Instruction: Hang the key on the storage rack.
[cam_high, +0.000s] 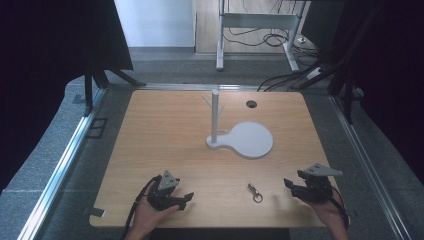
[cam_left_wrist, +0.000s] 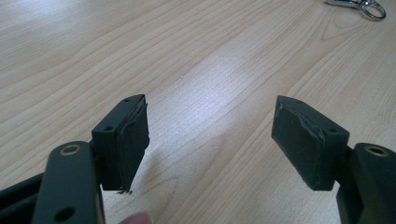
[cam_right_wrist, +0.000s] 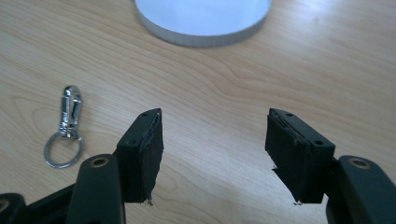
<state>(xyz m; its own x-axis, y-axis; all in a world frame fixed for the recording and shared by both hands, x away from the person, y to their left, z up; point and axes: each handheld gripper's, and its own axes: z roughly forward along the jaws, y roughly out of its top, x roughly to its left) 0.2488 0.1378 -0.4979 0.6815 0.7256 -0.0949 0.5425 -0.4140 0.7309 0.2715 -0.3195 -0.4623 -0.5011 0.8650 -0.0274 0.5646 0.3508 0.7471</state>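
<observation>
Keyring clip: flat on table, near front edge, between both grippers, touching neither.
Left gripper: jaws apart, nothing between; bare wood ahead, clip far off at upper right in its own view.
Right gripper: jaws apart, empty; clip lies just left of its left jaw.
Stand: white pegged post on round base, mid-table, well behind clip.
Path: nothing between grippers and clip.

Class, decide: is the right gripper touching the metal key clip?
Apart. In the right gripper view, bare wood separates the key clip from the open right gripper.
</observation>
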